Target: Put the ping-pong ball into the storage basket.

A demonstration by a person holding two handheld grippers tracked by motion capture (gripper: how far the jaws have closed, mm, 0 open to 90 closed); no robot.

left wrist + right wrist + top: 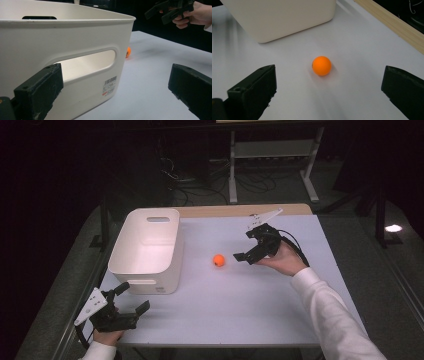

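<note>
I see my right hand-held gripper (pixel 242 245) spread wide just beside the orange ball (pixel 218 260); my left hand-held gripper (pixel 133 297), jaws apart, faces the white bin (pixel 145 251) on the desk (pixel 240 305).

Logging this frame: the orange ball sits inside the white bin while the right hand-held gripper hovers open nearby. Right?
Not quite: the orange ball lies on the table beside the white bin, as the high view shows. The right hand-held gripper does hover open nearby.

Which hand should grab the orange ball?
Probably the right. The right gripper is open, aimed at the ball close by. The left gripper sits by the bin's near end, farther away.
</note>
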